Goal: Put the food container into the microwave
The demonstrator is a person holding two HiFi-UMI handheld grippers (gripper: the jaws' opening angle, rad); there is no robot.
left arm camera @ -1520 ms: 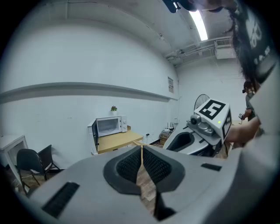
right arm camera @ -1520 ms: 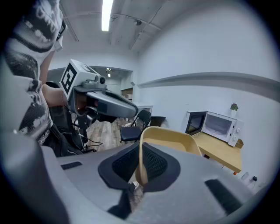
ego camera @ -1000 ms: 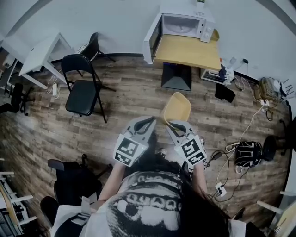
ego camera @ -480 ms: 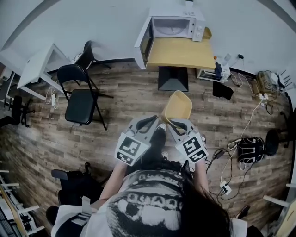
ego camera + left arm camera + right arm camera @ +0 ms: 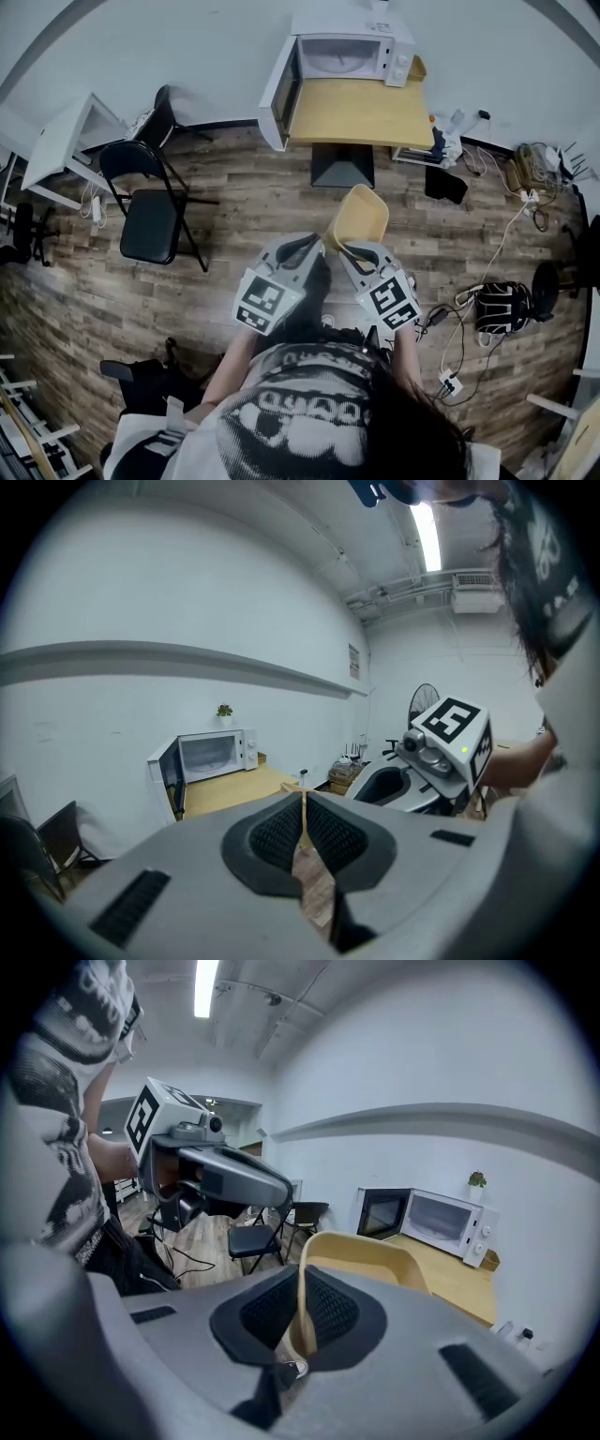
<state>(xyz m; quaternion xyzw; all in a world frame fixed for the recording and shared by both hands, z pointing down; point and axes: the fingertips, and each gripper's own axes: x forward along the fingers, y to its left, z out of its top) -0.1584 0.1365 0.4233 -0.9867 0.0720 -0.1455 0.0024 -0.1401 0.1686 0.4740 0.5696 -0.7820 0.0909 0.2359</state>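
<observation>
Currently the right gripper point(image 5: 302, 1309) has its fingers closed on one thin wall of the tan, rounded-rectangular plastic food container point(image 5: 375, 1255). The wall is pinched between the ribbed pads. The open body of the container projects forward past the fingertips with no other support.

The left gripper point(image 5: 303, 822) has its fingers brought together pad to pad. A thin tan sliver shows along the line where they meet. Whether that is the container's edge or the table beyond cannot be settled, so this gripper is recorded as probably empty.

The white microwave oven point(image 5: 349, 54) sits well ahead of both sets of fingertips on a light wooden table point(image 5: 366, 112). Its door point(image 5: 277, 75) is swung open on the left-finger side. The container is not yet near the cavity.

Risks noted:
- A single-wall pinch could let the container pivot or slip from the pads during the walk.
- On approach, the open door edge or cavity frame may catch the rim if the container arrives tilted.
- Loose cables point(image 5: 459, 319) lie on the floor to the right of the fingers, a trip hazard should the path drift that way.
</observation>
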